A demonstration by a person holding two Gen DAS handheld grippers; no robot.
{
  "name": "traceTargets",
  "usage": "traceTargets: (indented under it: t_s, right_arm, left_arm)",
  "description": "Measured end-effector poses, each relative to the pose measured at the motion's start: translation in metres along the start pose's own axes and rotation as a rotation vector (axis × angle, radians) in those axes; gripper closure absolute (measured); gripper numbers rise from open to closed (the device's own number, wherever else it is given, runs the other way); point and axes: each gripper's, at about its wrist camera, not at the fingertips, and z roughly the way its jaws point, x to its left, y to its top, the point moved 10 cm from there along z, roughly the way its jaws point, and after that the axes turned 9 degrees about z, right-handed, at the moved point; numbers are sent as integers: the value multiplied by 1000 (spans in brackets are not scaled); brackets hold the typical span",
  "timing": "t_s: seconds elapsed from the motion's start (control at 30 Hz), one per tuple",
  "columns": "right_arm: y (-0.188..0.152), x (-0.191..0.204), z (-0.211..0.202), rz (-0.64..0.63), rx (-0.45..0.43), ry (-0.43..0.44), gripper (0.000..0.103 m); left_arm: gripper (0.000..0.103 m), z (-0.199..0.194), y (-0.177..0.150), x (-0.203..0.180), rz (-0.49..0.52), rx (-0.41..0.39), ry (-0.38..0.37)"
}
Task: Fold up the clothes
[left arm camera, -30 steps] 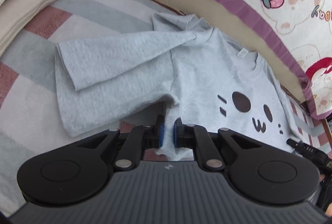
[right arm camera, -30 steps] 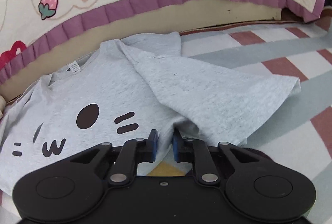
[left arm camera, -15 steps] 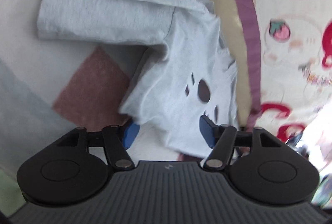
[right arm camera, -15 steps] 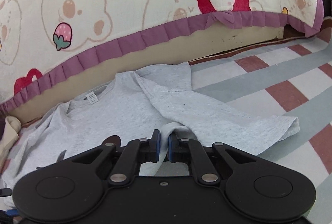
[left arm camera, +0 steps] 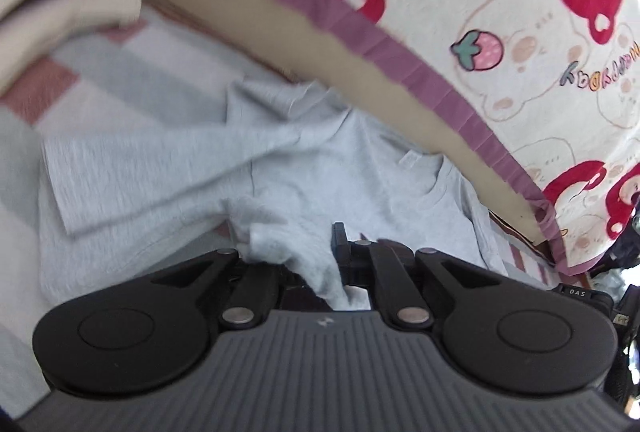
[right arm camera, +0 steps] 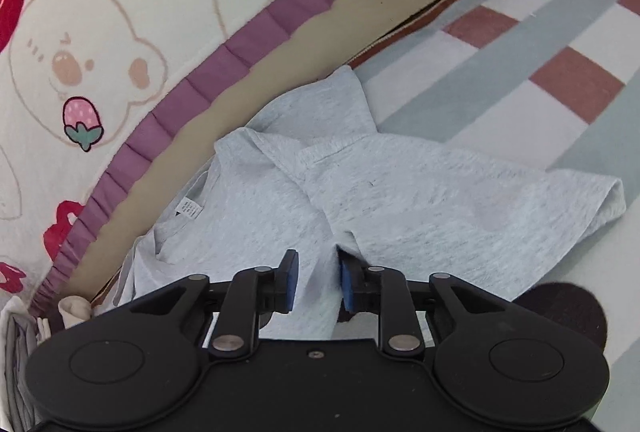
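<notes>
the left gripper [left arm camera: 308, 264] is clamped on a bunch of the grey shirt [left arm camera: 360, 168] lying just ahead, while the right gripper [right arm camera: 316, 282] is opening with cloth between its pads, so the lifted hem may slip sideways and wrinkle.

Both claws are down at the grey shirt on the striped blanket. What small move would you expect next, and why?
Probably the right claw backs off the grey shirt: its jaws are opening, with a fold of cloth loose between them. The left claw is shut on a bunched edge of the shirt, so that side looks ready to be carried over next.
</notes>
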Motion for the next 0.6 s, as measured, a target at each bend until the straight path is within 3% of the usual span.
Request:
traceTargets:
  t_s: [0.13, 0.2, 0.4, 0.5, 0.53, 0.57, 0.6]
  right_arm:
    - [-31, 0, 6, -104, 37, -67, 71]
    - [-46, -6, 8, -75, 45, -75, 58]
    - [-62, -8, -6, -31, -172, -116, 55]
    - [-35, -6, 6, -62, -245, -213, 56]
    - [-22, -11, 8, -30, -272, -224, 58]
    - [-8, -17, 10, 8, -296, -232, 67]
    - [4, -22, 10, 29, -313, -254, 94]
  left_arm:
    - [99, -7, 8, -4, 54, -52, -14]
    - [99, -3, 8, -5, 67, -54, -6]
    - [100, -4, 12, -2, 47, -89, -12]
    - [100, -8, 15, -1, 50, -105, -3]
    - [100, -9, 15, 0, 52, -107, 5]
    - [100, -9, 14, 1, 50, -106, 11]
    - [100, -8, 14, 3, 44, -103, 11]
